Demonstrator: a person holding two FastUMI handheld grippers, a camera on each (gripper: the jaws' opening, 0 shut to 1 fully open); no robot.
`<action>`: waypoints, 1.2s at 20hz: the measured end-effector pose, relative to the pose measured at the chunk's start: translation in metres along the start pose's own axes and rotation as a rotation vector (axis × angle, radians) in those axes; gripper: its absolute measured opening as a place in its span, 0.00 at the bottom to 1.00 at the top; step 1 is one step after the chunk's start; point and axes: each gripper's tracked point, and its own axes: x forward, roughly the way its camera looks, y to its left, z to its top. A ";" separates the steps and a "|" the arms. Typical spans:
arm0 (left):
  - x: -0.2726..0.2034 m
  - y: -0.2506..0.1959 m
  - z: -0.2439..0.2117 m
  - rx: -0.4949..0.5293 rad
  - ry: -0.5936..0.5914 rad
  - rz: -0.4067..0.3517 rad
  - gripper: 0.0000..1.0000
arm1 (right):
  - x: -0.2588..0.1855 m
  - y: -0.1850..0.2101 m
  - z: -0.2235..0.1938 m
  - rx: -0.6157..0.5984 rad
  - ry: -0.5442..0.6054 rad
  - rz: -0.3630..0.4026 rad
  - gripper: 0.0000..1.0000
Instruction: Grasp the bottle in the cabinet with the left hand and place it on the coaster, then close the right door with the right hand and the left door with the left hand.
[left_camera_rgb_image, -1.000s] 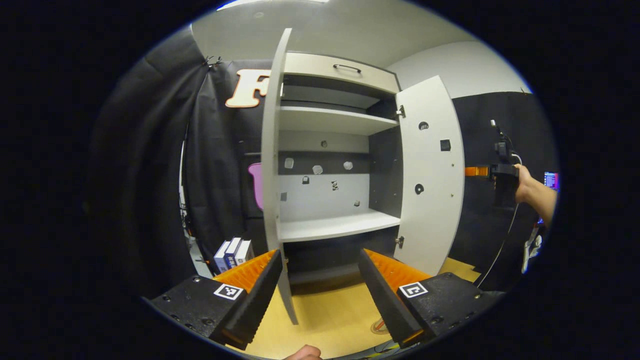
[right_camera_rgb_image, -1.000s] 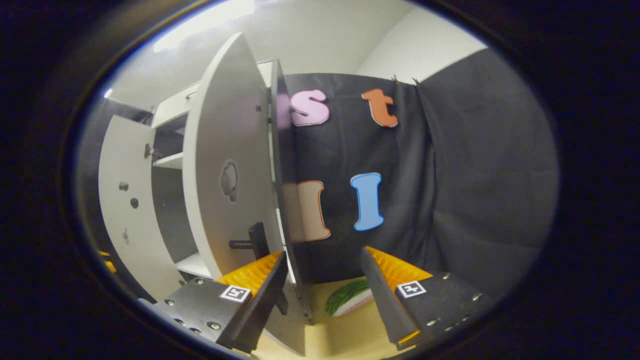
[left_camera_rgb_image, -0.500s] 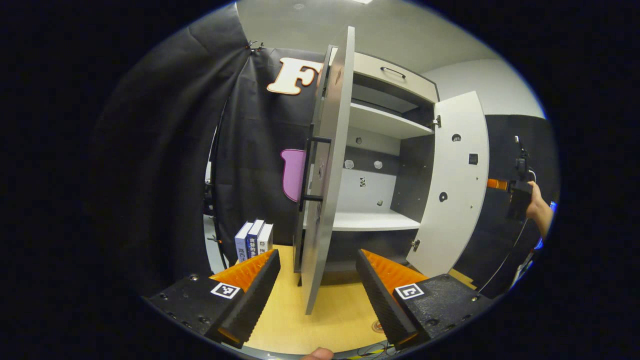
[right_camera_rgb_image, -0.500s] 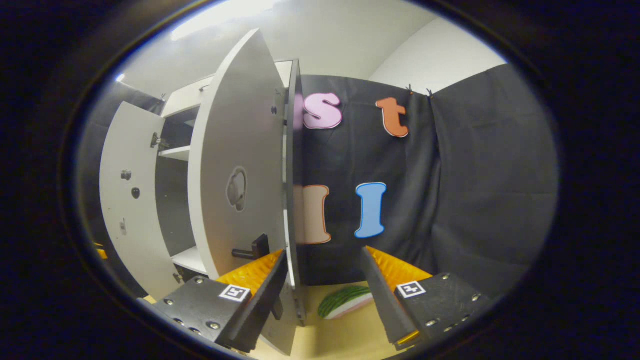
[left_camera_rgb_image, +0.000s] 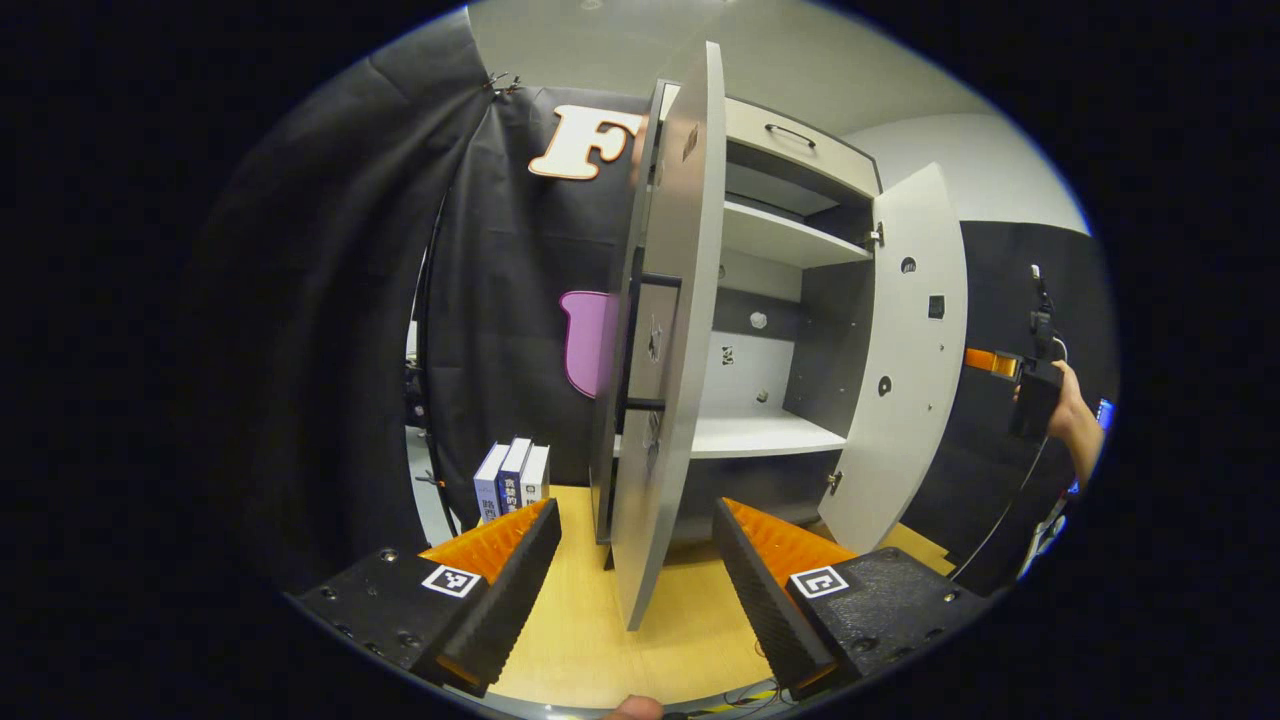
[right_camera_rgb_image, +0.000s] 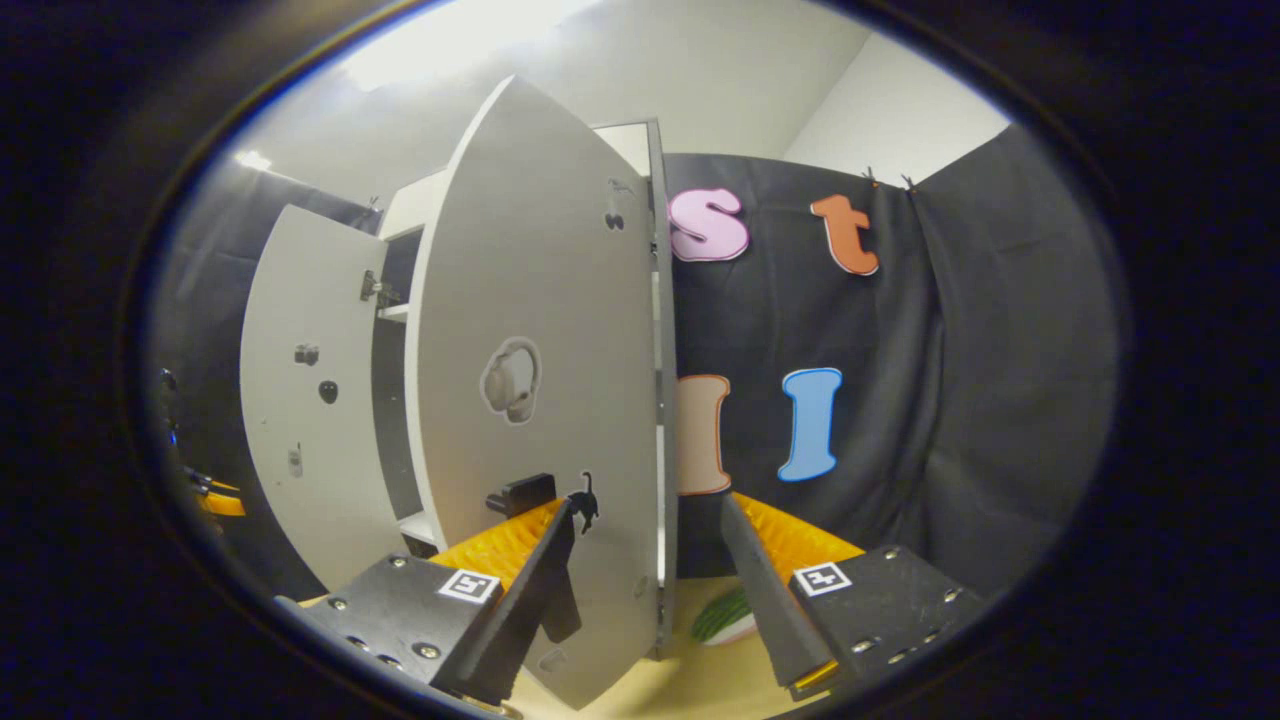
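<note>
Item: cabinet (left_camera_rgb_image: 760, 300), two hinged doors, both standing ajar.

Left door (left_camera_rgb_image: 665, 340) — centre of the left gripper view, seen almost edge-on, with a dark bar handle (left_camera_rgb_image: 630, 345) on its outer face. Right door (right_camera_rgb_image: 540, 400) — centre of the right gripper view, outer face toward the camera, a short dark handle (right_camera_rgb_image: 520, 493) low on it.

Handling, as judged: flat rigid board panels, light on their hinges, not fragile; they should swing under a steady push on the outer face near the free edge, away from the hinges. No pinch needed.

Left gripper (left_camera_rgb_image: 635, 570) — released, jaws apart, the left door's lower edge between them but untouched. Right gripper (right_camera_rgb_image: 645, 570) — released, jaws apart, the right door's free edge in the gap; contact cannot be told.

Shelves bare; bottle not located. Books (left_camera_rgb_image: 512, 478) stand on the counter (left_camera_rgb_image: 585, 640), lower left.
</note>
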 end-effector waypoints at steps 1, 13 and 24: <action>0.003 0.004 0.000 -0.002 0.003 0.006 0.96 | 0.002 -0.002 0.002 0.008 -0.004 -0.006 0.87; 0.041 0.065 0.019 -0.079 -0.031 0.111 0.97 | 0.028 0.028 0.004 0.099 -0.027 0.051 0.88; 0.067 0.078 0.075 -0.128 -0.130 0.142 0.97 | 0.033 0.035 0.006 0.073 -0.072 -0.023 0.88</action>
